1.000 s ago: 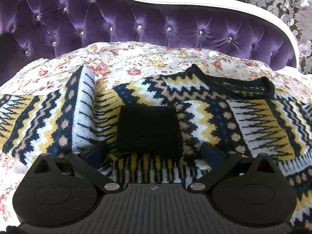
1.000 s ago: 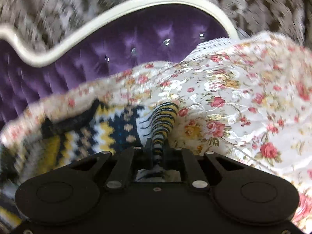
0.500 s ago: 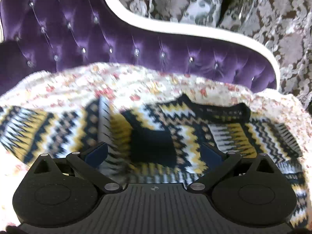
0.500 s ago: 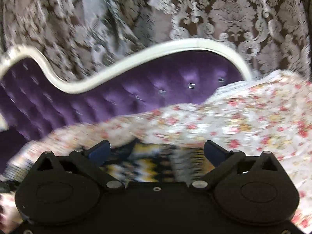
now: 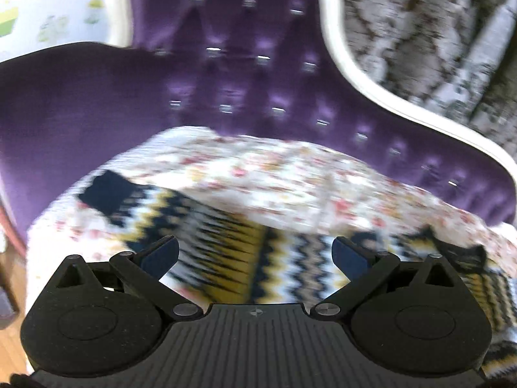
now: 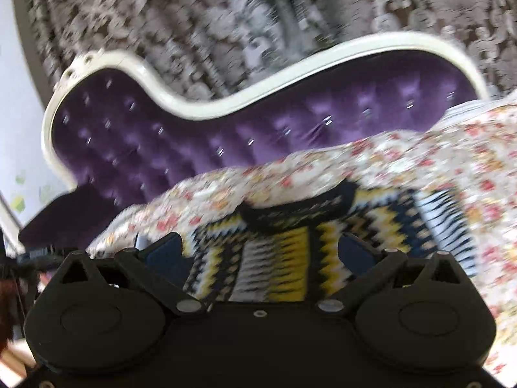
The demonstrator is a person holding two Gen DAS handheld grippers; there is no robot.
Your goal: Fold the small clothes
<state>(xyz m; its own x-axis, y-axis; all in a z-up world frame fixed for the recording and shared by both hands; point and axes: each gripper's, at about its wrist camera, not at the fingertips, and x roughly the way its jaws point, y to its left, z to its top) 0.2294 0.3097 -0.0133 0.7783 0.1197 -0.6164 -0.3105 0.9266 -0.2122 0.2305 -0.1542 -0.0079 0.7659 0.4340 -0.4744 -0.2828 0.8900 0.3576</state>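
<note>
A knitted sweater (image 5: 245, 252) in zigzag bands of yellow, navy and white lies on a floral cover (image 5: 290, 177). Its one sleeve stretches left to a dark cuff (image 5: 106, 194). My left gripper (image 5: 255, 252) hovers above that sleeve, jaws wide apart, nothing between them. In the right wrist view the same sweater (image 6: 290, 252) shows its dark neckline (image 6: 290, 210). My right gripper (image 6: 261, 255) stands open over the chest part, holding nothing. Both views are blurred by motion.
The floral cover (image 6: 436, 161) lies on a purple tufted sofa (image 5: 226, 80) with a white curved frame (image 6: 258, 90). Patterned grey curtains (image 6: 258, 16) hang behind it. Wooden floor (image 5: 9, 349) shows at the lower left.
The right gripper let go of the striped sleeve, opened wide and pulled back and up. The left gripper, open throughout, swung left from the folded middle toward the outstretched sleeve.
</note>
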